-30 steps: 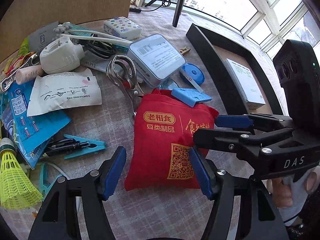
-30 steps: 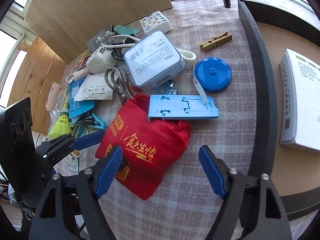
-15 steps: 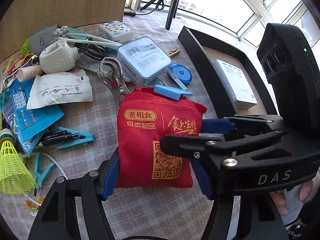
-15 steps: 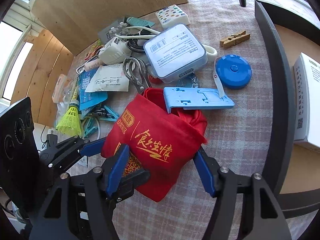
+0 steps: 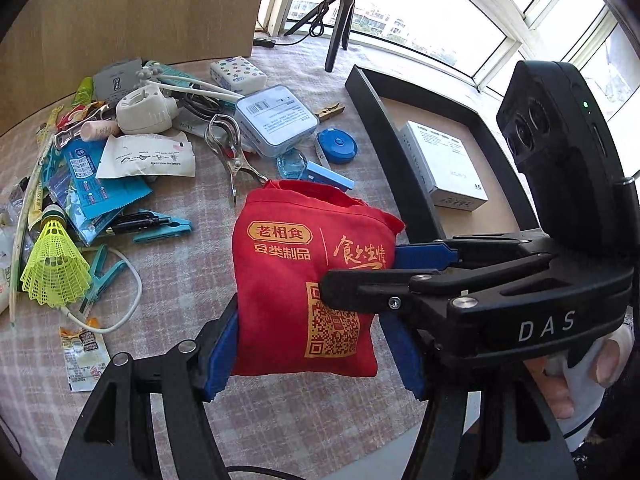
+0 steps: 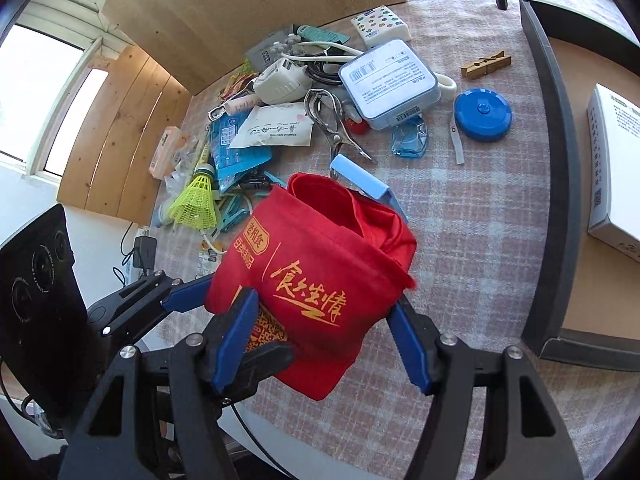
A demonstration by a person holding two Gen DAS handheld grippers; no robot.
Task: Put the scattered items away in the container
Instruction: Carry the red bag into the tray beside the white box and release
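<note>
A red cloth bag (image 5: 304, 280) with yellow print is lifted off the table, held from two sides. My left gripper (image 5: 316, 344) is shut on its lower part. My right gripper (image 6: 326, 340) is shut on the same red bag (image 6: 320, 276) and also shows in the left wrist view (image 5: 404, 268). A light blue plastic stand (image 6: 360, 182) leans on the bag's far side. The black tray (image 5: 384, 128) with a white box (image 5: 440, 164) inside lies to the right.
Scattered items lie on the checked cloth: a grey-blue tin (image 5: 276, 120), blue tape measure (image 6: 482, 114), metal clamp (image 5: 228, 148), white charger (image 5: 144, 110), yellow shuttlecock (image 5: 54, 268), teal clips (image 5: 156, 224), packets (image 5: 148, 156), wooden peg (image 6: 486, 64). A tripod (image 5: 340, 12) stands at the back.
Both grippers closed onto the red bag and raised it from the table. The blue stand tipped up against the bag.
</note>
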